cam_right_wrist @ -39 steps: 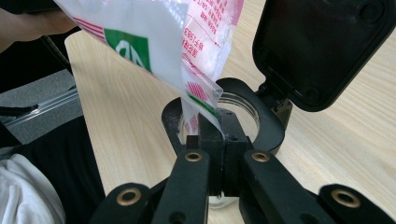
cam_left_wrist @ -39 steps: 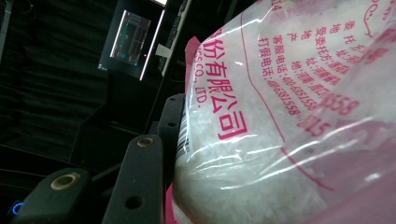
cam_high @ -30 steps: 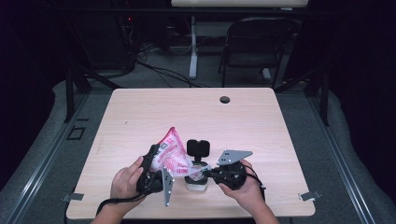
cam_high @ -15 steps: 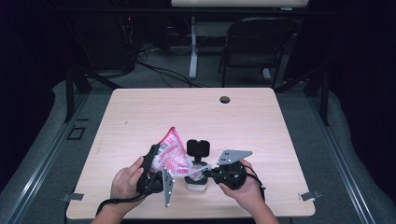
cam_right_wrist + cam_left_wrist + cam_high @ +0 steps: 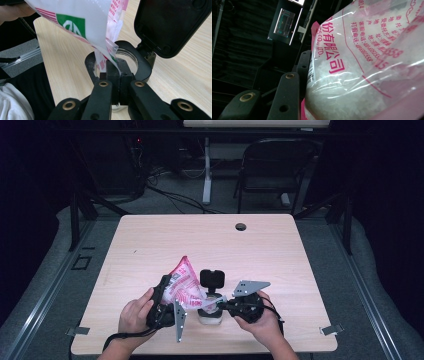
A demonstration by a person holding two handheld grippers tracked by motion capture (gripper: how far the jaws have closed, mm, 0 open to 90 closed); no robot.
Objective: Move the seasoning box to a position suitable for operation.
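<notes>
Left tool, seen from the high view, grips the fat body of a clear pink-printed bag of white granules and holds it tilted over a small jar near the bench's front edge. Right tool reaches in from the other side, its jaws closed at the bag's lower corner above the jar, whose black flip lid stands up.

Along the left gripper view, the bag bulges with granules against one black jaw, pressed and held.

Along the right gripper view, the right tool has its jaws fully together, pinching the bag's zip-strip corner just over the jar's open mouth, with the lid hinged back behind.

Risks, as I judge them: the mouth is narrow and the bag corner floppy, so a steeper tilt could send granules over the rim onto the bench. Loosening the pinch might let the corner swing off target, and a nudge against the light jar could tip it.
</notes>
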